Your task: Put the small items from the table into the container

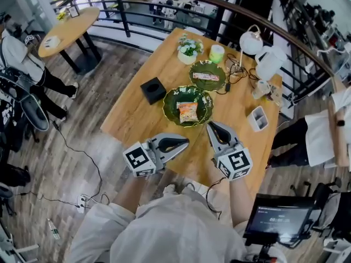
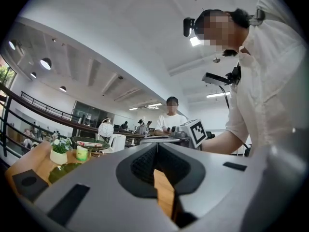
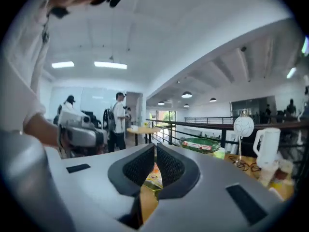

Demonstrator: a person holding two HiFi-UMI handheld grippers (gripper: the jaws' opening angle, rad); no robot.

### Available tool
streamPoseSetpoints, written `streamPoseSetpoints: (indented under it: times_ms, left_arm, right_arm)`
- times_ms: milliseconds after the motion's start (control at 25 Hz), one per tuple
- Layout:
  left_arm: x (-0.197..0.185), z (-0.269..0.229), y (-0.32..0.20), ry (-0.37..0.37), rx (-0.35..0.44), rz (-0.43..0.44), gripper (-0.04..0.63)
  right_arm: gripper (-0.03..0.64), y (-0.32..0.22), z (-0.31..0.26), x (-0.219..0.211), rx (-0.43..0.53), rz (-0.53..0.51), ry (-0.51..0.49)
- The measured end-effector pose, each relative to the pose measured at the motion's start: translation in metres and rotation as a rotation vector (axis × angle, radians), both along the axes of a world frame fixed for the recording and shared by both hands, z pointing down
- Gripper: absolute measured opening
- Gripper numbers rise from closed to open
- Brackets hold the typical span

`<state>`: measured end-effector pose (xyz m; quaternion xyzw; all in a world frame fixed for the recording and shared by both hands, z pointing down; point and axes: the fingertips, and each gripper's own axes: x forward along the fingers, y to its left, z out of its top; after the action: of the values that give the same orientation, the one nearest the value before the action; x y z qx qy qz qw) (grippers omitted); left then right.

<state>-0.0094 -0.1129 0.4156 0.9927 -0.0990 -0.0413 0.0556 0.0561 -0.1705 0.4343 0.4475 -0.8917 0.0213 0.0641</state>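
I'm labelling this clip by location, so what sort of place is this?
Probably an open-plan office or café-style mezzanine: a wooden table on a plank floor, a curved black railing along the edge, and strip ceiling lights.

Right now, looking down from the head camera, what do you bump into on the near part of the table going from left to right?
black box → green plate with a snack bag on it → white container
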Motion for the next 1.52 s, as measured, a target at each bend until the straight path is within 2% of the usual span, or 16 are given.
streamPoseSetpoints:
  times_ms: [160, 280, 600, 1520]
  left_arm:
    - [0.018, -0.007, 0.007, 0.002, 0.020, 0.042, 0.008]
    - [0.028, -0.008, 0.014, -0.002, 0.025, 0.065, 0.008]
    - [0.041, -0.008, 0.024, -0.013, 0.030, 0.089, 0.008]
    - [0.040, -0.010, 0.030, -0.019, 0.031, 0.083, 0.008]
  right_arm:
    - [0.017, 0.037, -0.024, 0.007, -0.011, -0.072, -0.256]
    - [0.017, 0.058, -0.023, 0.014, -0.029, -0.079, -0.331]
    - [0.017, 0.083, -0.016, 0.023, -0.024, -0.065, -0.290]
    - [0.012, 0.087, -0.013, 0.024, -0.040, -0.072, -0.259]
